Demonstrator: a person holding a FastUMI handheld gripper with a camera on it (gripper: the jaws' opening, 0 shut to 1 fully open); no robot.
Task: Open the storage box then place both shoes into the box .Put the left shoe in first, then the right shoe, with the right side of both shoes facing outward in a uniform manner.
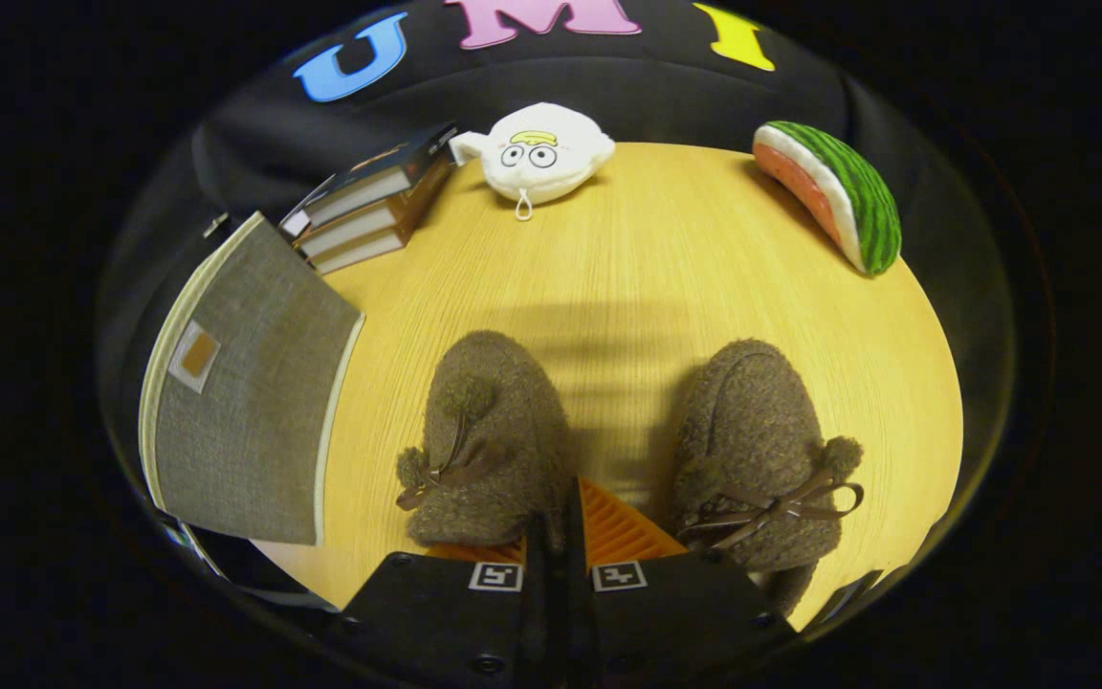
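Left shoe lies just ahead of the nearly closed gripper, right shoe alongside.

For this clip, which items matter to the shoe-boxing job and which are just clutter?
Job:
- left shoe, just ahead of the tool, whose fingers are together
- right shoe
- grey box, lid shut

Clutter:
- books
- white plush
- watermelon plush

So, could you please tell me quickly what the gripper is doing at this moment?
Gripper: shut, fingers together with nothing between them, low between the left shoe and the right shoe.
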